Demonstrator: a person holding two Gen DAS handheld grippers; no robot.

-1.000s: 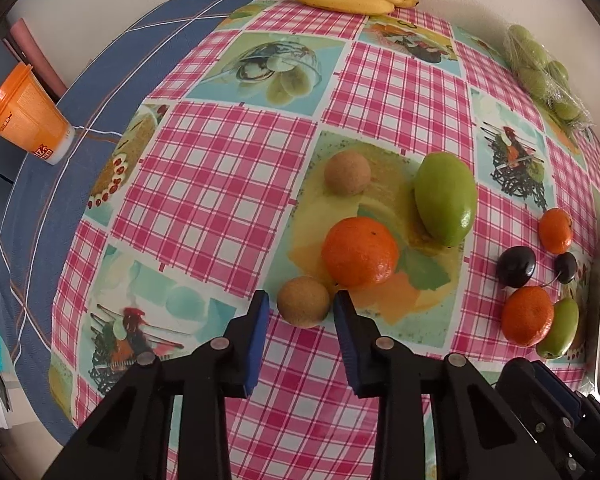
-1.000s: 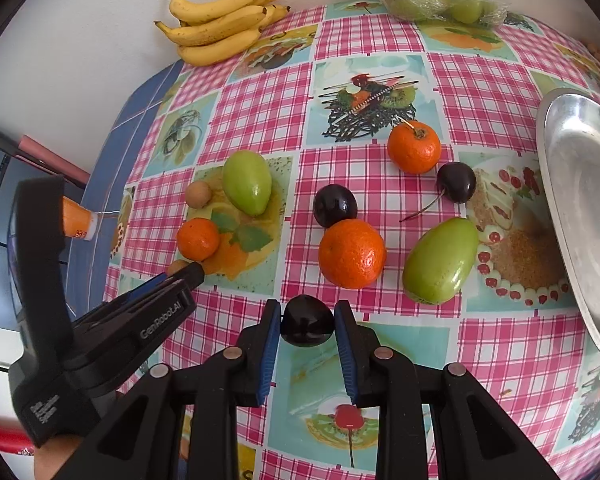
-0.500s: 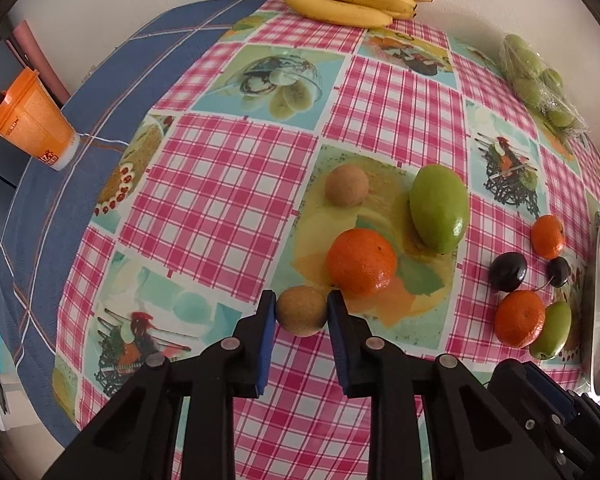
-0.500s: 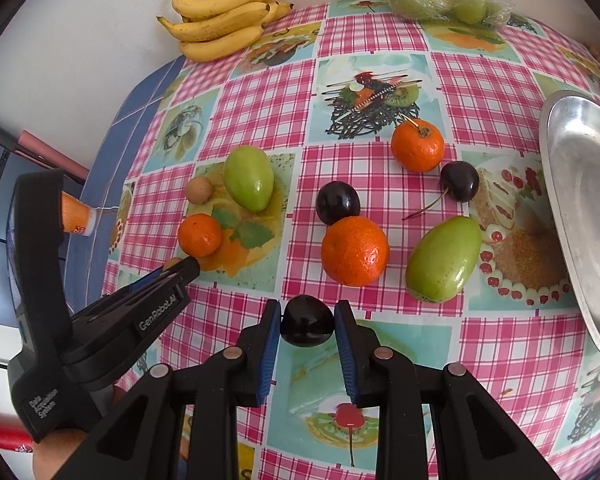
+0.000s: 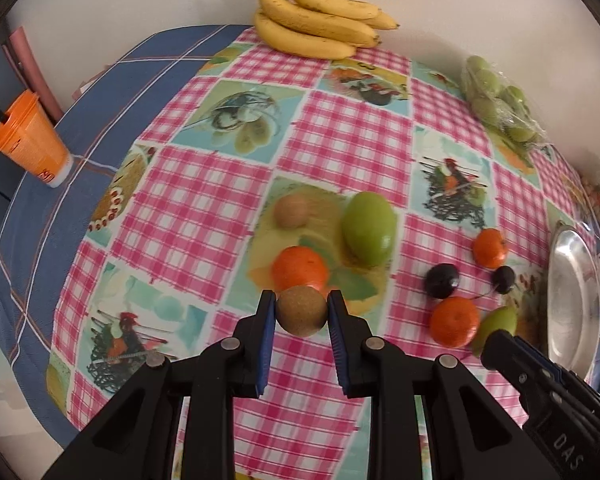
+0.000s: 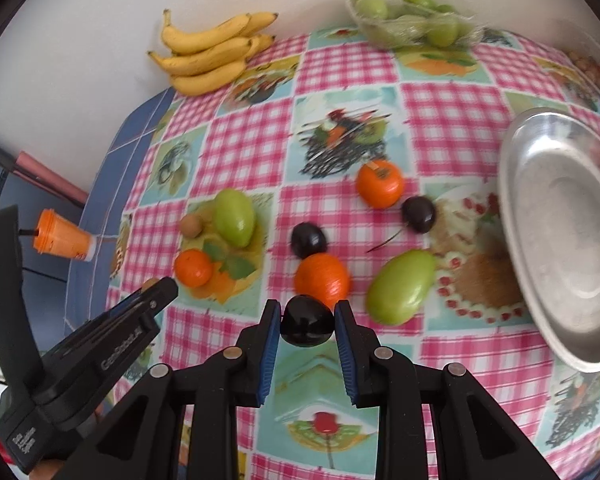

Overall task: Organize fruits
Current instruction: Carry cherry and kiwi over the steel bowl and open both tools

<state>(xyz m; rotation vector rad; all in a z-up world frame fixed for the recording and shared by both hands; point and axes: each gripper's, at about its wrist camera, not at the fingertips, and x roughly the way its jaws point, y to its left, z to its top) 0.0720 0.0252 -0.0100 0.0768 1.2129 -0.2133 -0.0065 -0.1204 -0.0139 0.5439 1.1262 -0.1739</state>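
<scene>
Two fruits are up off the bench now. From my left wrist, the left gripper [image 5: 302, 312] has its fingers squeezed shut on the brown kiwi [image 5: 301, 310], which sat on the cloth a second ago. From my right wrist, the right gripper [image 6: 307, 320] fingers pinch the dark plum [image 6: 307, 321]. Next stop, I think, is the silver tray [image 6: 516, 216].
</scene>
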